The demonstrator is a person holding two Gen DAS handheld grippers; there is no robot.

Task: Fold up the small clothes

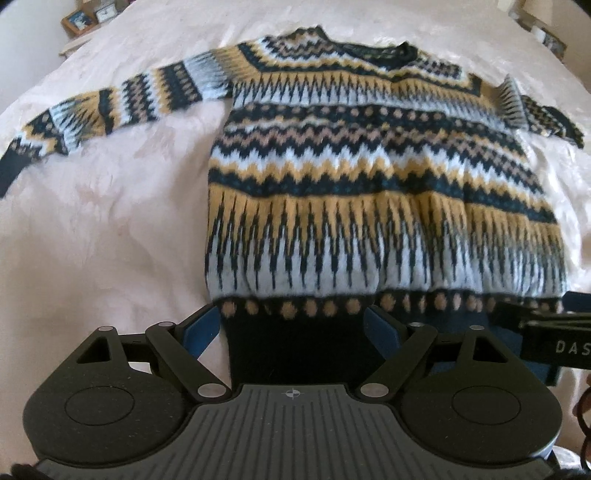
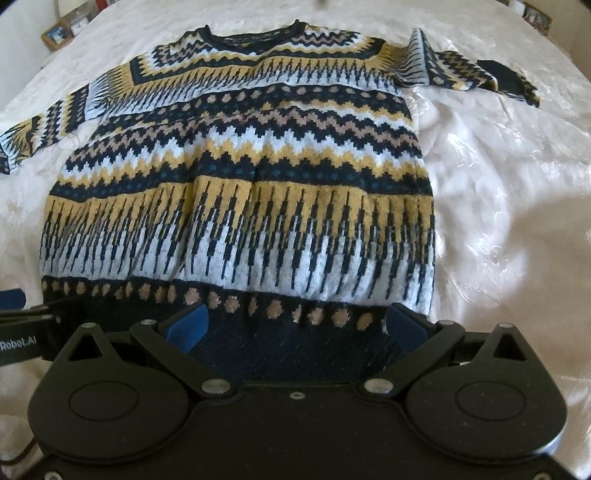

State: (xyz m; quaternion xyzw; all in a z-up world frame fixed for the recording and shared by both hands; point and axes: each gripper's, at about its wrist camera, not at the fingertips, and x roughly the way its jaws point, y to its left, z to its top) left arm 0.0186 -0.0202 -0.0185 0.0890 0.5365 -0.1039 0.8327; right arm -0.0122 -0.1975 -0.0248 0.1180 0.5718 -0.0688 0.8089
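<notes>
A patterned knit sweater (image 1: 369, 162) in navy, mustard, light blue and tan lies flat, front up, on a white bedspread, neck away from me. It also shows in the right wrist view (image 2: 243, 166). Its left sleeve (image 1: 92, 107) stretches out straight; its right sleeve (image 2: 472, 70) is bent and partly bunched. My left gripper (image 1: 295, 325) is open over the left part of the dark hem. My right gripper (image 2: 295, 321) is open over the right part of the hem. Each gripper's edge shows in the other's view.
The white bedspread (image 1: 110, 229) extends around the sweater on all sides, wrinkled on the right (image 2: 498, 184). Picture frames stand on a shelf past the bed's far left corner (image 1: 79, 18) and far right (image 2: 535, 16).
</notes>
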